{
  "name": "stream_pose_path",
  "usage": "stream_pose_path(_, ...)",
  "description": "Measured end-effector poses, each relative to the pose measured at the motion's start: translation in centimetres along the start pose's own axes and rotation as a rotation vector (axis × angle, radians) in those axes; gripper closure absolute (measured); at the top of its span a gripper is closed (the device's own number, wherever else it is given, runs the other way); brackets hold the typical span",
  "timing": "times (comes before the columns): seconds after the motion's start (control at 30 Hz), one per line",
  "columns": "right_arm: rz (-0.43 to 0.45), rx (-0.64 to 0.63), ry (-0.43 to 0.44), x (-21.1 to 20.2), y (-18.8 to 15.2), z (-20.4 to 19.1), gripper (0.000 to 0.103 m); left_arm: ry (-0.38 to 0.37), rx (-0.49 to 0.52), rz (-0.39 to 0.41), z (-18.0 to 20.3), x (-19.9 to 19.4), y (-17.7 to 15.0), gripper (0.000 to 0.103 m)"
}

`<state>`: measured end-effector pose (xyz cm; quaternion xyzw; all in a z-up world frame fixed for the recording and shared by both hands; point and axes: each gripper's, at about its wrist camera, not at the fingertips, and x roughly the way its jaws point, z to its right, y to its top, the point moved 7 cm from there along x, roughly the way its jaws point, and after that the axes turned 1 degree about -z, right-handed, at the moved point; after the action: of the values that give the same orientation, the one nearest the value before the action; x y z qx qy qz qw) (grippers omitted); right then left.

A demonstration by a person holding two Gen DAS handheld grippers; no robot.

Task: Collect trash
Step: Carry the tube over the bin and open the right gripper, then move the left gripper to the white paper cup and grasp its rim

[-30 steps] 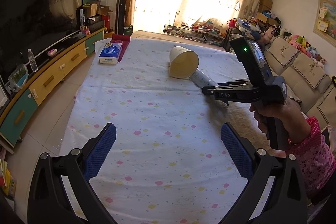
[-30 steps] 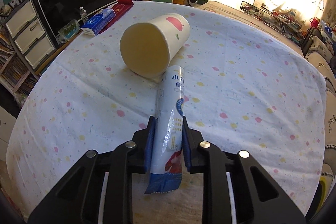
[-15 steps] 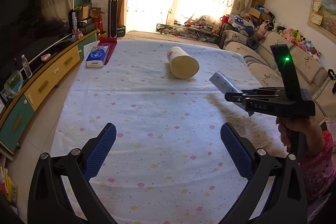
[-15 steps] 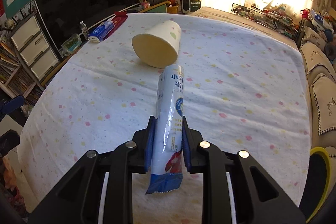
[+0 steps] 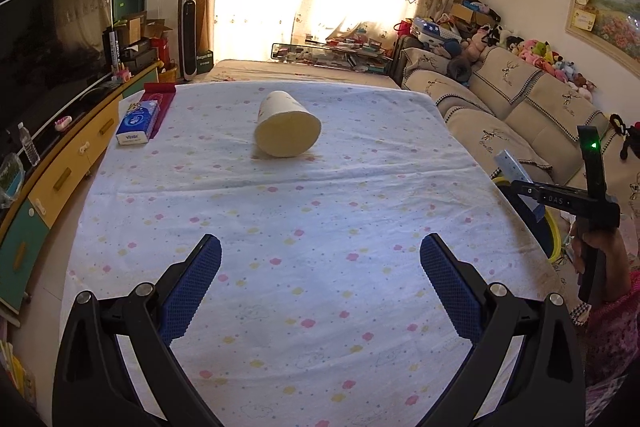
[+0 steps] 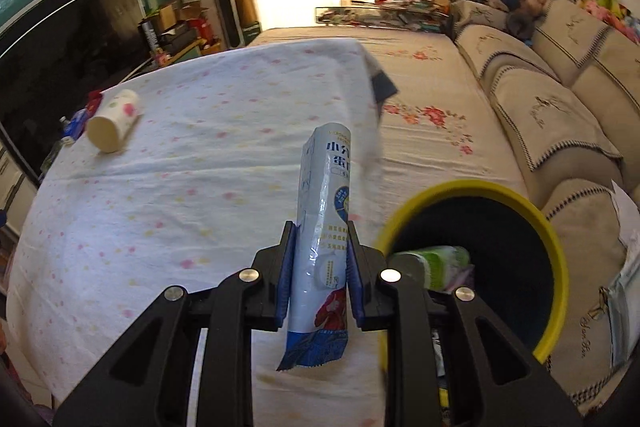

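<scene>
1. Yellow-rimmed bin: near rim hidden behind right gripper; contents beyond a green-white packet too dark to tell.
2. Snack wrapper: print too small to read.
3. Tissue pack mostly hidden behind paper cup in the right wrist view.
4. Person's hand cut off by the frame edge.

Left gripper held over spotted tablecloth, jaws spread wide, nothing between blue pads. Paper cup seen lying on its side mid-table, open mouth toward camera. Blue tissue pack placed at far left edge, on red item. At right edge — right gripper carried by hand, clamped on pale wrapper, beyond table edge, above yellow bin rim. Sofa beyond.
</scene>
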<state>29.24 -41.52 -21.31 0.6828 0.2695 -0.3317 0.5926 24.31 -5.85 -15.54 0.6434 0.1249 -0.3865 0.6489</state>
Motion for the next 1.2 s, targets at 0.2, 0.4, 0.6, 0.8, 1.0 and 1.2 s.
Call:
stream_pose_path(0.2, -0.043, 0.13, -0.107, 2.1, -2.1, 8.3, 0.08, -0.025, 0.016, -0.022, 2.1, 1.6, 0.8, 0.005)
stream_pose_path(0.4, -0.072, 0.21, -0.162, 3.7, -3.7, 12.3, 0.069, -0.03, 0.039, -0.039, 3.4, 3.0, 1.4, 0.005)
stream_pose_path(0.6, -0.043, 0.247, -0.159, 3.1, -4.0, 13.2, 0.06, -0.033, 0.054, -0.053, 3.9, 4.0, 2.0, 0.005)
stream_pose_path(0.8, -0.024, 0.237, -0.135, 2.6, -3.5, 12.6, 0.058, -0.018, 0.058, -0.073, 3.2, 5.8, 3.2, 0.005)
stream_pose_path(1.0, -0.007, 0.221, -0.108, 2.5, -2.7, 11.0, 0.058, 0.01, 0.034, -0.081, 1.2, 8.3, 5.6, 0.005)
stream_pose_path(1.2, 0.003, 0.205, -0.089, 2.2, -2.2, 9.9, 0.058, 0.091, 0.064, -0.091, -1.4, 11.5, 7.6, 0.005)
